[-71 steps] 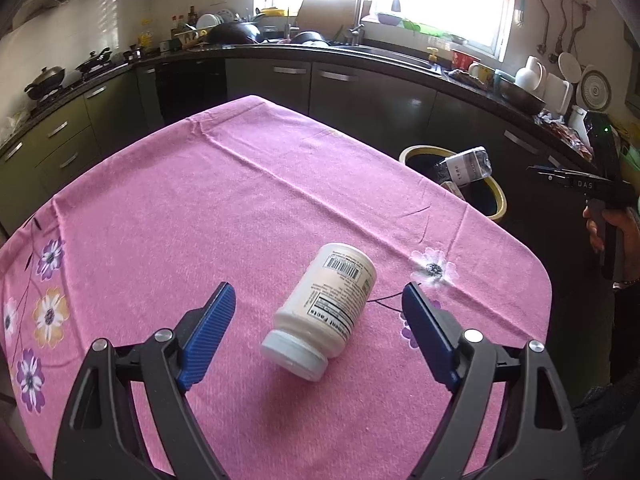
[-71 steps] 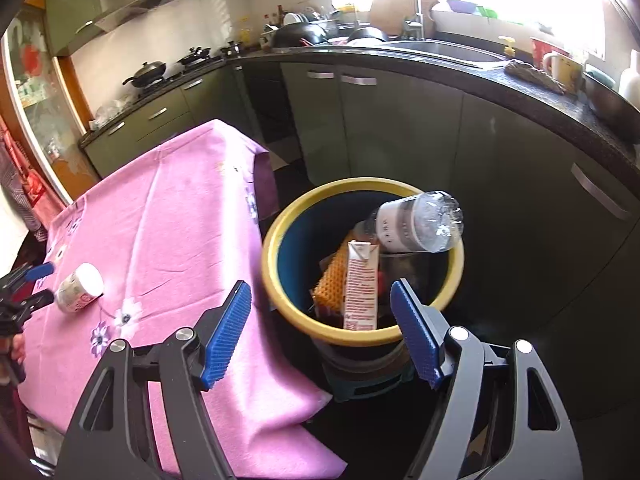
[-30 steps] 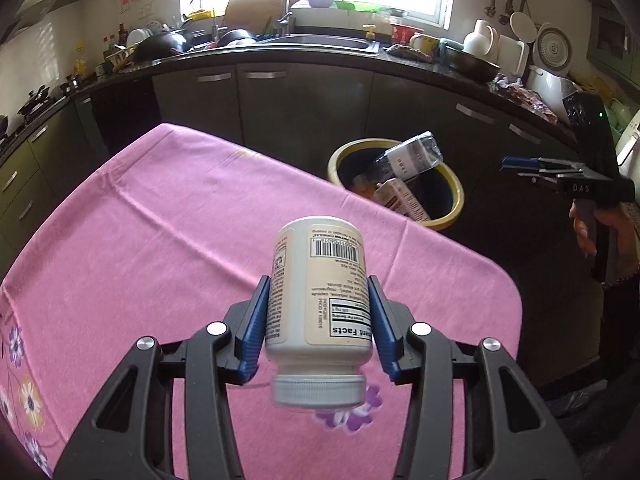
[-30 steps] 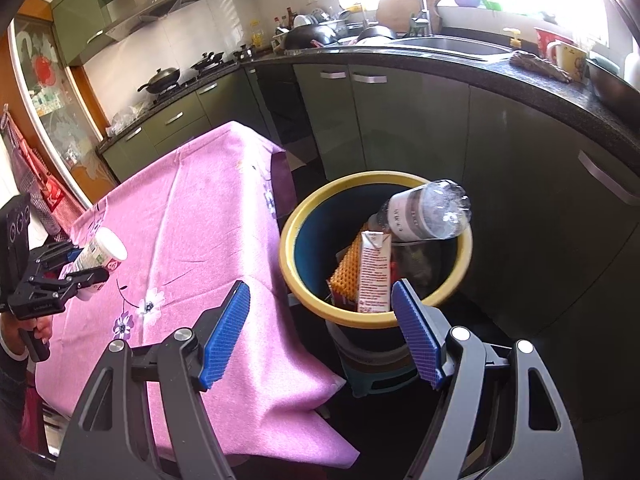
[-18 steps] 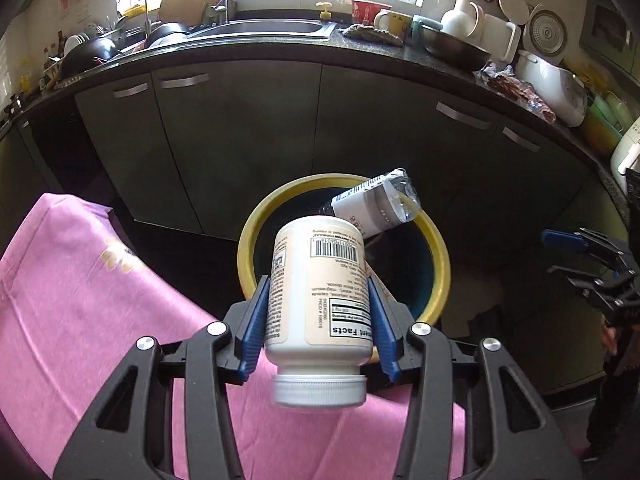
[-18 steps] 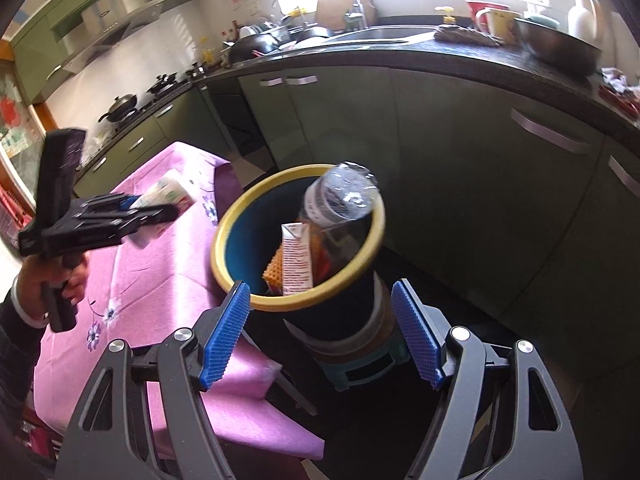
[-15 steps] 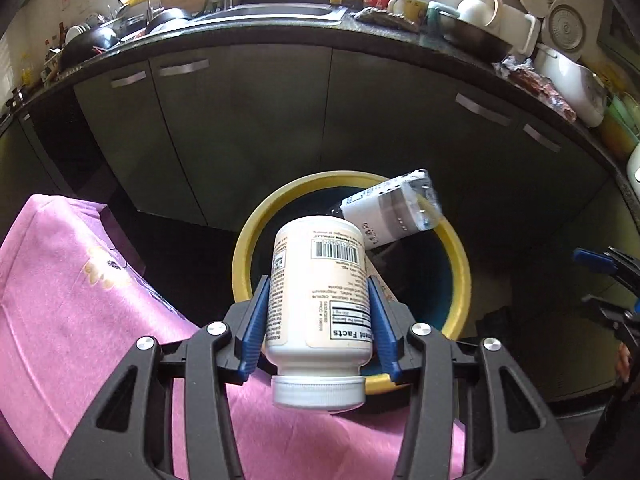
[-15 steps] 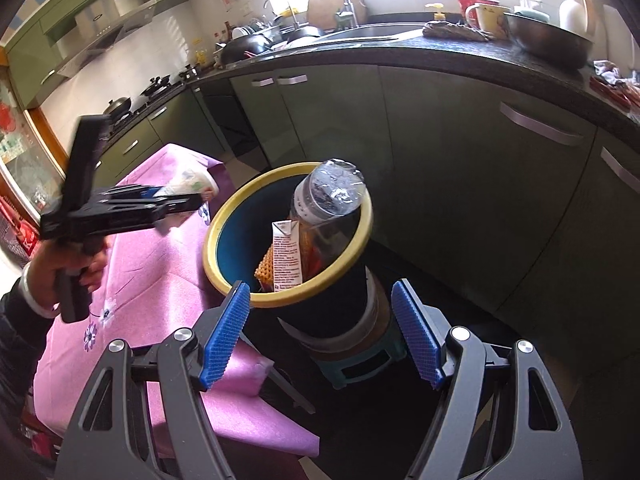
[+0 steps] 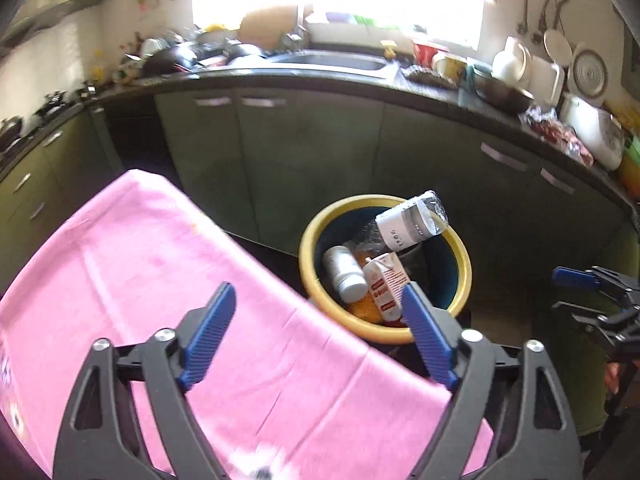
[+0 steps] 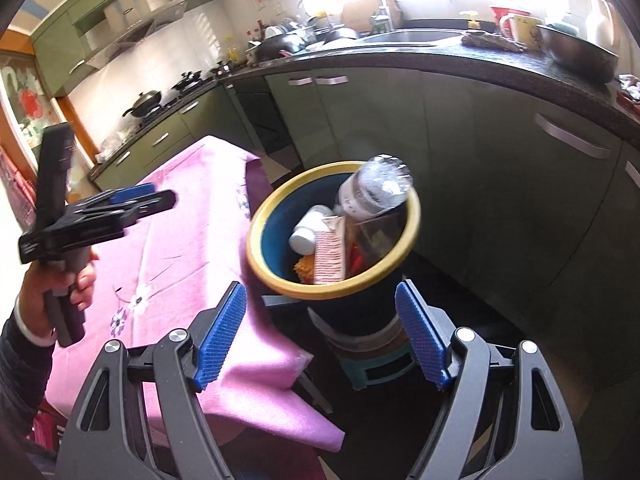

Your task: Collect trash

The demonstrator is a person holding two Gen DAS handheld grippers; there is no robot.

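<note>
Bin (image 9: 464, 276) now with bottle (image 9: 344, 272), left gripper (image 9: 320, 336) empty

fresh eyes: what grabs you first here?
The yellow-rimmed bin beside the pink table, stuffed with trash: a clear bottle lying across its rim, a white pill bottle and a carton inside. Both claws, left and right, are open and empty.

Pink floral tablecloth (image 9: 160, 264), yellow-rimmed blue bin (image 9: 460, 256), white bottle (image 9: 344, 270)
</note>
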